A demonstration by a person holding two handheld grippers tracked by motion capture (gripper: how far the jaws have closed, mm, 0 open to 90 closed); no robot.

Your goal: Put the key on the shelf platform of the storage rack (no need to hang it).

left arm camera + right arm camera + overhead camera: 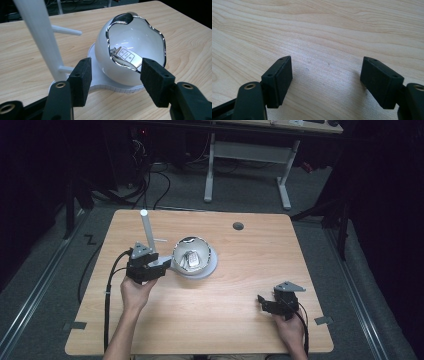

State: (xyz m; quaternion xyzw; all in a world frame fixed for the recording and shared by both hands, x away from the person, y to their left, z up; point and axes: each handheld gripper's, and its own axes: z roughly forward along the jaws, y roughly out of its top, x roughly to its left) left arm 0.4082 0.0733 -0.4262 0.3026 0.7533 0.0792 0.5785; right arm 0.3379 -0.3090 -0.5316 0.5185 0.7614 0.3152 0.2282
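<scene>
Your counter [210, 320] is a pale wood-grain slab with rounded corners and a small dark round grommet [238, 226] set near its far edge. Around it the room is dim: grey carpet [320, 270], loose black cables on the floor at the far left, and the white metal legs of a second desk [247, 150] beyond.

At the left, your left gripper [115, 75] stands wide, its black foam-faced pads apart with nothing pressed between them (the pads look coarse and matte). It sits just in front of a white stand: a flat base [100, 82] with a ribbed edge, from which a slim white post [37, 32] rises with short pegs sticking out sideways.

On that base rests a glossy white egg-shaped bowl [105, 55], its opening cut in a wavy line and trimmed in shiny chrome. Inside it lies a car key fob [126, 56], silver and white, flat and rectangular, with three buttons on its face. In the high view the bowl sits left of the counter's centre, just beside your left gripper.

At the right, well apart from the bowl, your right gripper [327, 82] also stands wide, jaws spread over bare wood near the counter's near edge.
</scene>
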